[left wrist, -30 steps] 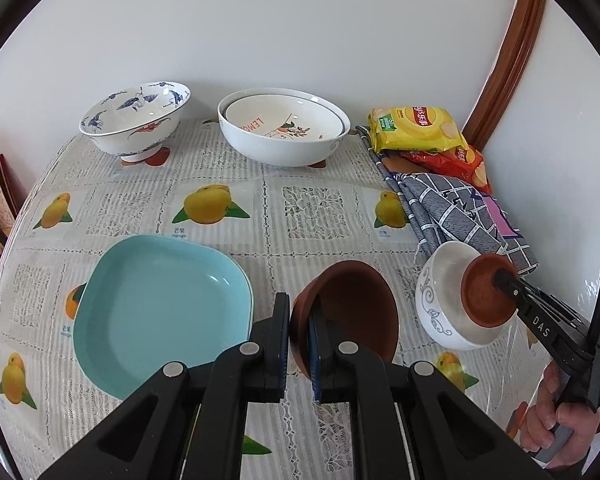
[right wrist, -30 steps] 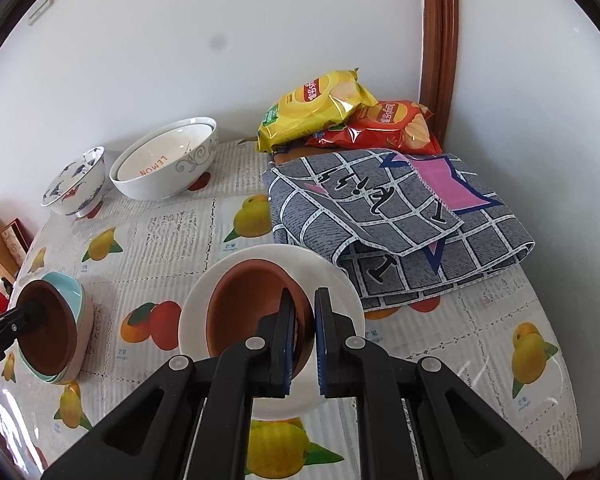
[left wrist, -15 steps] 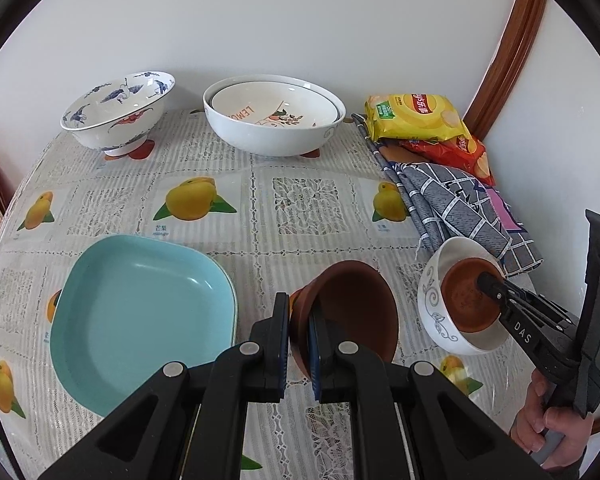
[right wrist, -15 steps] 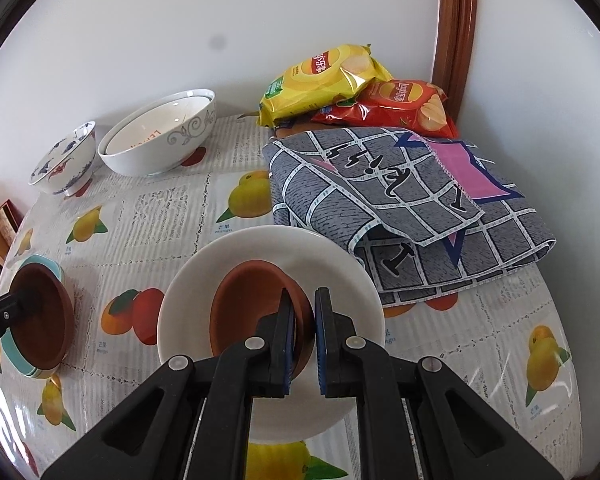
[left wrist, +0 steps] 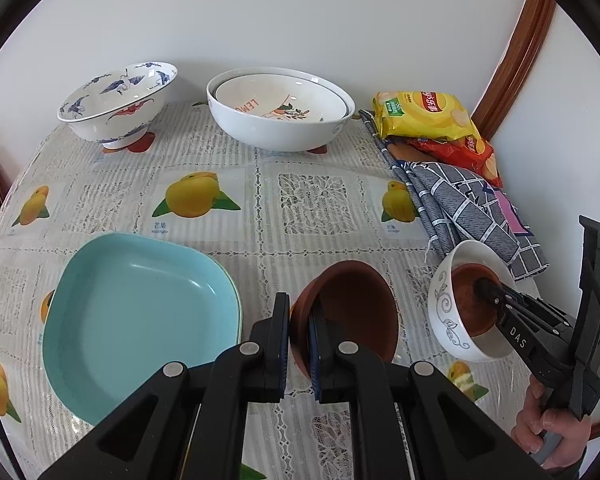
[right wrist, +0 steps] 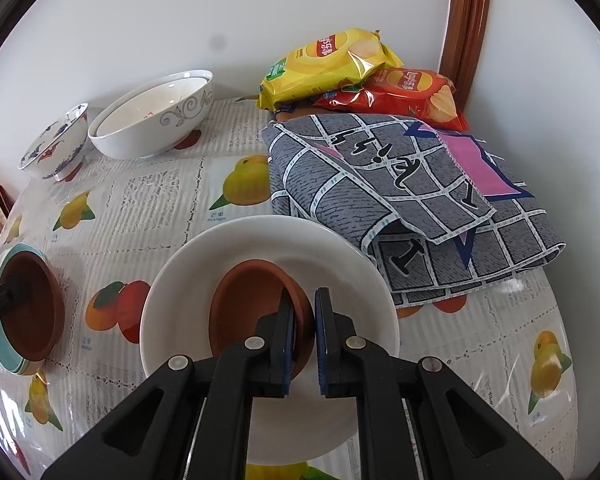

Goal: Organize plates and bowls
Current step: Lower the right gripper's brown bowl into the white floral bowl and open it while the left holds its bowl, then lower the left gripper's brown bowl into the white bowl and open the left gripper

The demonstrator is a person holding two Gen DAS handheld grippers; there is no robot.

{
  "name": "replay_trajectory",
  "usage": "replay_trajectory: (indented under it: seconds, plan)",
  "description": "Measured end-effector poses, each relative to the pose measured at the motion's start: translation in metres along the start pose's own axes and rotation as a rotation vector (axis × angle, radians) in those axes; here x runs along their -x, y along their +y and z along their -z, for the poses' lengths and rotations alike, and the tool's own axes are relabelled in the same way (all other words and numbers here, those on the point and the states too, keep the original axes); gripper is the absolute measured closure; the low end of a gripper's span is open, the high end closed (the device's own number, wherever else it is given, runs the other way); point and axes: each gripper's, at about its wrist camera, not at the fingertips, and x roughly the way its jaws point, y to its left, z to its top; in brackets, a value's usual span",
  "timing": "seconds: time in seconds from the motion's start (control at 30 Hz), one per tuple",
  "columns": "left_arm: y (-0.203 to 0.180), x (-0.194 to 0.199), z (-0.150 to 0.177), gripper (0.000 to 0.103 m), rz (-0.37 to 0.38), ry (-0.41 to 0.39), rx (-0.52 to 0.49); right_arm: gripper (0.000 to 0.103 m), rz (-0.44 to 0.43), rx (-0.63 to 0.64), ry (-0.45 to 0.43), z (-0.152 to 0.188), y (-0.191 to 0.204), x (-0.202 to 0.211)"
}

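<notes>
Your right tongs (right wrist: 301, 312) have lowered the small brown saucer (right wrist: 256, 304) over the last second: it was tilted at the rim of the white bowl (right wrist: 268, 240), now it sits deep in the well, jaws still pinched narrow on its near rim. Looks seated or nearly so from both views, so nesting on that side is probably done bar the release; open slowly so the saucer doesn't skid up the bowl wall. Your left tongs (left wrist: 299, 330) haven't changed grip: closed narrow on the rim of the larger brown dish (left wrist: 348, 308), held tilted just right of the teal plate (left wrist: 140, 320) above the desk (left wrist: 312, 200). It has shifted slightly relative to the plate, not yet over it. My guess is the teal plate is its target. The back bowls are untouched.
</notes>
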Motion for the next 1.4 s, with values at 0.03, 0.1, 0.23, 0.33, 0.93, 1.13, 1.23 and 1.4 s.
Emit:
replay_trajectory:
  seconds: [0.03, 0.1, 0.23, 0.33, 0.93, 1.13, 1.23, 1.4]
  plan:
    - [0.0, -0.001, 0.0, 0.094, 0.001, 0.002, 0.0, 0.093, 0.007, 0.009, 0.002, 0.0, 0.001, -0.001]
    - [0.0, -0.002, 0.0, 0.094, 0.003, 0.004, -0.002, 0.094, 0.034, 0.033, 0.001, 0.0, 0.004, -0.003]
    - [0.0, -0.004, 0.0, 0.094, 0.003, 0.007, -0.006, 0.093, 0.07, 0.055, 0.012, 0.003, 0.006, -0.008]
    - [0.0, -0.005, 0.0, 0.094, 0.001, 0.01, -0.006, 0.092, 0.066, 0.051, 0.023, 0.006, 0.005, -0.01]
    - [-0.009, -0.002, 0.002, 0.094, 0.004, 0.012, -0.021, 0.071, 0.088, 0.129, 0.023, 0.006, 0.016, -0.014]
    - [-0.016, 0.004, 0.002, 0.094, 0.009, 0.005, -0.024, 0.059, 0.068, 0.128, -0.028, 0.006, 0.017, 0.004]
    - [-0.025, 0.008, 0.001, 0.094, 0.016, -0.002, -0.035, 0.058, 0.057, 0.115, -0.054, 0.005, 0.013, 0.019]
    - [-0.044, 0.015, 0.0, 0.094, 0.042, -0.022, -0.048, 0.055, 0.049, 0.094, -0.102, 0.008, -0.001, 0.049]
